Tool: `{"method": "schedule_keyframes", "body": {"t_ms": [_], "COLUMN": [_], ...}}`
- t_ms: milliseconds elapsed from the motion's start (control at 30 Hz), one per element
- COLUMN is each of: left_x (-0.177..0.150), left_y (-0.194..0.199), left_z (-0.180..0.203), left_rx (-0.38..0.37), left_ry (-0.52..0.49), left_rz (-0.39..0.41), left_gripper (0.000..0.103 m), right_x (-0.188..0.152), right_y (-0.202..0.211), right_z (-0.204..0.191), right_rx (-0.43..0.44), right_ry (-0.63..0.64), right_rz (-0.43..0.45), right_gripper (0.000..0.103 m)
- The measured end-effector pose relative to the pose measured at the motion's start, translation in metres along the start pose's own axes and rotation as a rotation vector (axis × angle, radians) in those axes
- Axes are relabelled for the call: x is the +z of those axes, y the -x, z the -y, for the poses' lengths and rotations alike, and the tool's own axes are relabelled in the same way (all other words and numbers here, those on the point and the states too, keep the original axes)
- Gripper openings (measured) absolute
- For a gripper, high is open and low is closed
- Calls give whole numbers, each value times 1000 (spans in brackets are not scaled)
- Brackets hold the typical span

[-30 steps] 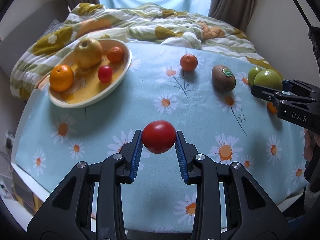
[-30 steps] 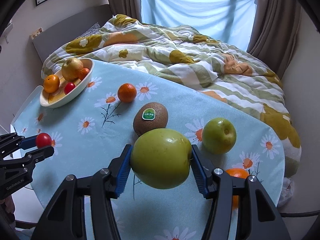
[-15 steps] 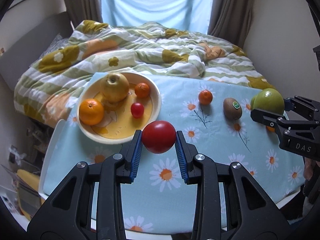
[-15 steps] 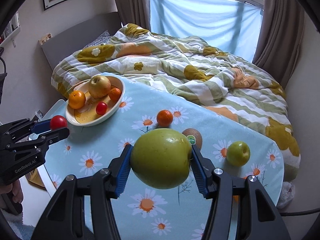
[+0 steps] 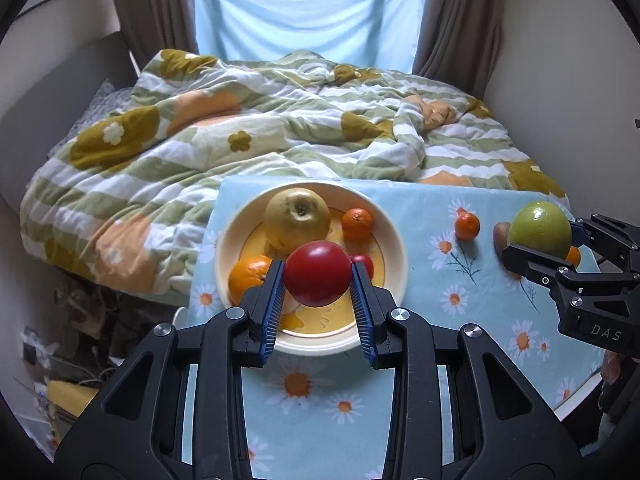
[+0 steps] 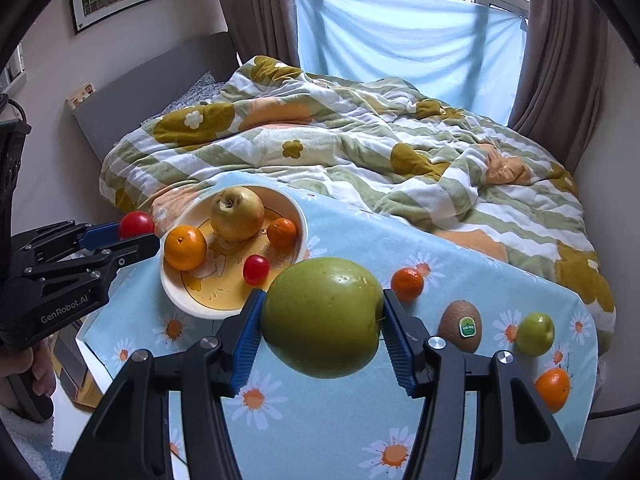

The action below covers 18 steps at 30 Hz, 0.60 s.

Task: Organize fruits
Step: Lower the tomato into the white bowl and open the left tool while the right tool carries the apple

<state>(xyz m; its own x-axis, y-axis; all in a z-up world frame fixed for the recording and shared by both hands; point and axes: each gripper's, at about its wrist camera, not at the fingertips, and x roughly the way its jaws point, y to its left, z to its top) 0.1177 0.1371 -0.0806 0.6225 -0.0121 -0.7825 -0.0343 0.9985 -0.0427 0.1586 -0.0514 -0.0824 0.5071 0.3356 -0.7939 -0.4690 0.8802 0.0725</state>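
My left gripper (image 5: 318, 274) is shut on a red tomato (image 5: 318, 273) and hangs in the air over the near side of the cream bowl (image 5: 394, 240). The bowl holds a yellow apple (image 5: 297, 218), an orange (image 5: 248, 276), a small mandarin (image 5: 357, 223) and a small red tomato (image 5: 365, 265). My right gripper (image 6: 322, 320) is shut on a large green apple (image 6: 322, 316), held above the tablecloth just right of the bowl (image 6: 170, 286). A mandarin (image 6: 407, 283), a kiwi (image 6: 460, 325), a small green apple (image 6: 535, 334) and an orange (image 6: 553, 387) lie on the cloth.
The table wears a light blue daisy cloth (image 5: 436, 292) and abuts a bed with a rumpled striped duvet (image 5: 260, 128). Beyond the table's left edge lies floor clutter (image 5: 76, 320). Curtains and a window stand behind. A hand (image 6: 28, 368) holds the left gripper's handle.
Both grippers have risen and moved left toward the bowl with their fruit. The tomato now hangs over the bowl, and the green apple has come from the table's right side to beside it.
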Motion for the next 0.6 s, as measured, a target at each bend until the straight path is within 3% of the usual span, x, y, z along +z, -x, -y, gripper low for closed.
{"method": "schedule_keyframes", "body": {"t_ms": [267, 600], "left_x": [19, 33], "left_y": [-40, -78], "left_z": [-44, -68], "left_rx": [-45, -93], "left_ry": [-47, -109], "left_rz": [-38, -70], "left_gripper": [39, 39], "right_x": [15, 23], "right_y": [-36, -62], "right_z": [-24, -36], "right_rx": [-46, -94], "right_ry": [-70, -166], "right_rz": [-21, -35], "right_gripper": [52, 52]}}
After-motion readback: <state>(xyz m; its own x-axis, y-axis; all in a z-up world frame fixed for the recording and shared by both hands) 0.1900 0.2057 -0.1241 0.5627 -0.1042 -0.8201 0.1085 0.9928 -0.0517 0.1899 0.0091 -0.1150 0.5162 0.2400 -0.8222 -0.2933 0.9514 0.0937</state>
